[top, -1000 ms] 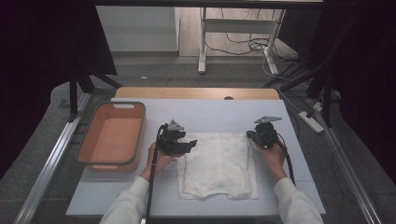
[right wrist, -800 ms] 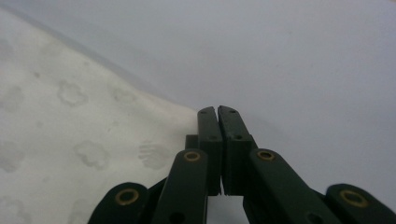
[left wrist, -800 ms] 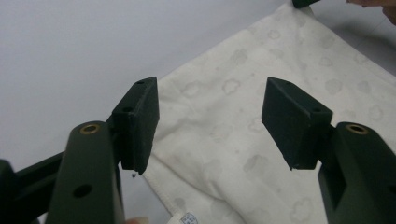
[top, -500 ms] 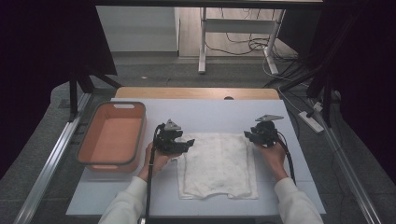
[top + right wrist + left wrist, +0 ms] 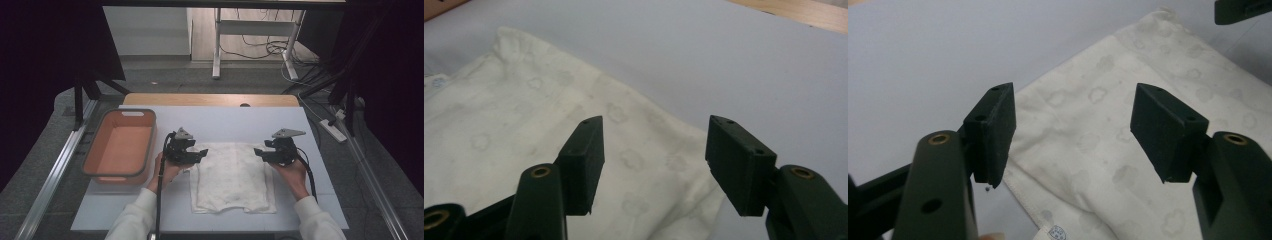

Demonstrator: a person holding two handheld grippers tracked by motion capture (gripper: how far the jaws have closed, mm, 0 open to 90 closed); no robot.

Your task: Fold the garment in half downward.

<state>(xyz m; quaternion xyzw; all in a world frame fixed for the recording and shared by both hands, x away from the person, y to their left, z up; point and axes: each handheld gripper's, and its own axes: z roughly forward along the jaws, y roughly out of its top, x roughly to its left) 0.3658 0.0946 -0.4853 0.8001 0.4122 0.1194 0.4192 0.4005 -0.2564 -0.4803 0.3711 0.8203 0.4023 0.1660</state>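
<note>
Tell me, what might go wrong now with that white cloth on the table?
1. Both tools, left tool and right tool, hang open over the folded white cloth; the right one's jaws have just been opening with nothing between them. A pinch might catch only the top layer and undo the fold.
2. The cloth lies near the table's front edge; a pull that way might drag it off.
3. The orange bin stands near the left hand, which could bump it.
</note>
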